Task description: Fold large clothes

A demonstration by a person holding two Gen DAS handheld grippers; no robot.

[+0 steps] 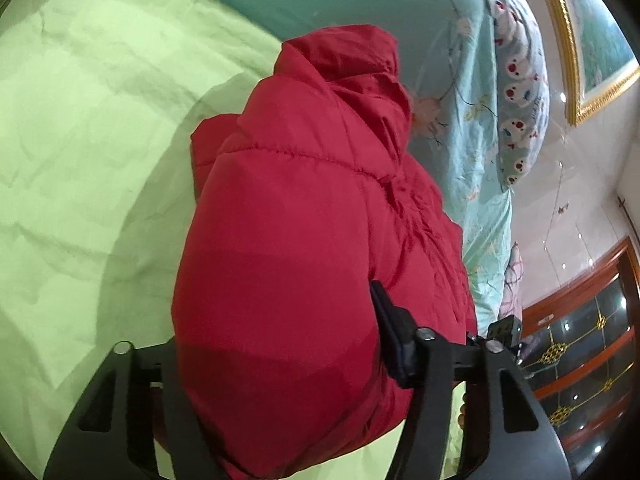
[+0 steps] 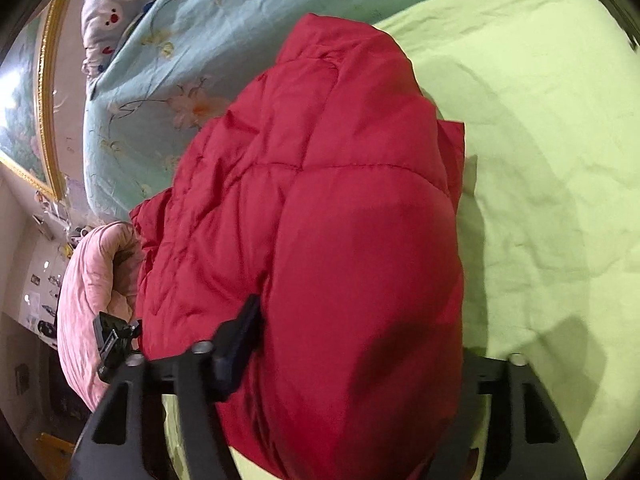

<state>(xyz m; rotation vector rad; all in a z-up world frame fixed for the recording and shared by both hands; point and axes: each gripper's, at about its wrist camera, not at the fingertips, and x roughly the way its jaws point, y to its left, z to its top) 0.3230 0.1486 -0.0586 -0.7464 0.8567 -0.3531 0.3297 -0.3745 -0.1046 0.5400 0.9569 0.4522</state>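
Note:
A red puffer jacket point(image 1: 304, 216) lies bunched on the light green sheet point(image 1: 80, 128), its hood pointing away. In the left wrist view, the puffy fabric fills the gap between my left gripper's point(image 1: 276, 332) fingers; the right finger point(image 1: 394, 340) presses its side and the left finger is hidden behind the fabric. In the right wrist view the same jacket point(image 2: 340, 220) sits between my right gripper's point(image 2: 352, 344) fingers, the left finger point(image 2: 240, 336) against the fabric and the right one hidden. Both grippers are shut on the jacket.
A teal floral quilt point(image 1: 460, 92) and a bear-print pillow point(image 1: 516, 80) lie beyond the jacket. A pink cushion point(image 2: 96, 288) sits at the bed edge. A gold-framed picture point(image 1: 592, 48) and a wooden cabinet point(image 1: 580, 352) stand at the wall.

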